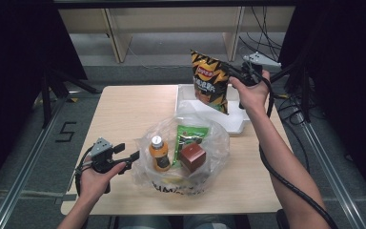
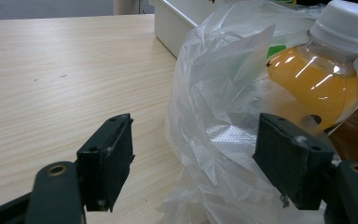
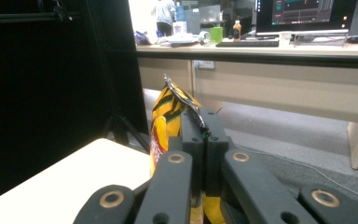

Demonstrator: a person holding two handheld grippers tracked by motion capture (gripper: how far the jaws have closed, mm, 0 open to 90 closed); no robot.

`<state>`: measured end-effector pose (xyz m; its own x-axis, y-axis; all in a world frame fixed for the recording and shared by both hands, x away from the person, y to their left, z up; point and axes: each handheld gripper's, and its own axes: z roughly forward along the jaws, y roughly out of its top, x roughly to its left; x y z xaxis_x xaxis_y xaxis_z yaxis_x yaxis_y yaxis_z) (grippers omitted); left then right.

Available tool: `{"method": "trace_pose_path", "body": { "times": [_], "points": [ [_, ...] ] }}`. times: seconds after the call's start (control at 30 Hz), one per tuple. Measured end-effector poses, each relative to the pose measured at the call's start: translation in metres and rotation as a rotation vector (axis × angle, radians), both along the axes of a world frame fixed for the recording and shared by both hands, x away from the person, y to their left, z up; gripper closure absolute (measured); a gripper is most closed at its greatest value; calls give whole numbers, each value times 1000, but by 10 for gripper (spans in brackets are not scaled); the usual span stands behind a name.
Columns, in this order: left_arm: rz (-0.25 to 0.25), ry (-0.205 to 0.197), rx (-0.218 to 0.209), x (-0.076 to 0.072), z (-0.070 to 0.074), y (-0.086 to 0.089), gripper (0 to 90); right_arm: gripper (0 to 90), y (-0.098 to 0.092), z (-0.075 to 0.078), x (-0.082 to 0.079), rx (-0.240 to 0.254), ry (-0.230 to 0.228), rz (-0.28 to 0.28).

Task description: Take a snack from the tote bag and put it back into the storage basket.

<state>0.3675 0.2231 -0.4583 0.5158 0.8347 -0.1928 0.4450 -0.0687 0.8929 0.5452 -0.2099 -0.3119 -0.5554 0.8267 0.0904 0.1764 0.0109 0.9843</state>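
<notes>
The right gripper (image 1: 235,71) fingers pinch the chip bag (image 1: 210,81) above the far white tray (image 1: 236,125) (left gripper (image 1: 129,153) fingers wide beside the near plastic bag (image 1: 218,143)).

Brown box (image 1: 193,156) beside green packet (image 1: 189,136)

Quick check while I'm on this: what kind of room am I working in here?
Probably an office or lab set up for recording: black curtains flank the wooden table, and the right gripper view shows a long desk with monitors behind.
</notes>
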Motion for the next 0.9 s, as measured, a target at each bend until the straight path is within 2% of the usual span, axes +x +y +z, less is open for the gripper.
{"method": "trace_pose_path", "body": {
  "times": [0.07,0.23,0.27,0.3,0.33,0.47,0.57,0.7,0.77,0.8,0.87,0.9],
  "points": [
    [0,1,2,0,0,0,273,900,0,-3,2,1,18,-7],
    [-2,5,5,-1,-2,0,273,900,0,-9,9,-20,25,1],
    [-4,5,5,-1,-2,0,273,900,0,-10,9,-7,39,-4],
    [-5,4,6,-1,-2,0,273,900,0,-12,11,-21,34,1],
    [-2,5,6,-1,-2,0,273,900,1,-13,11,-11,48,-7],
    [-2,8,-3,-1,-3,-1,273,900,0,-19,16,-21,51,-2],
    [-8,7,2,-1,-3,-1,273,900,1,-22,16,-5,81,-9],
    [-6,9,8,-2,-3,0,272,900,0,-26,20,-30,74,-12],
    [-5,13,4,-2,-3,-1,272,900,1,-27,21,-17,91,-9],
    [3,15,0,-2,-3,-1,272,900,0,-29,23,-30,73,-4],
    [-2,9,7,-2,-3,0,272,900,1,-30,24,-22,96,-9],
    [-2,9,6,-2,-3,0,272,900,0,-31,26,-29,94,-6]
  ]
}}
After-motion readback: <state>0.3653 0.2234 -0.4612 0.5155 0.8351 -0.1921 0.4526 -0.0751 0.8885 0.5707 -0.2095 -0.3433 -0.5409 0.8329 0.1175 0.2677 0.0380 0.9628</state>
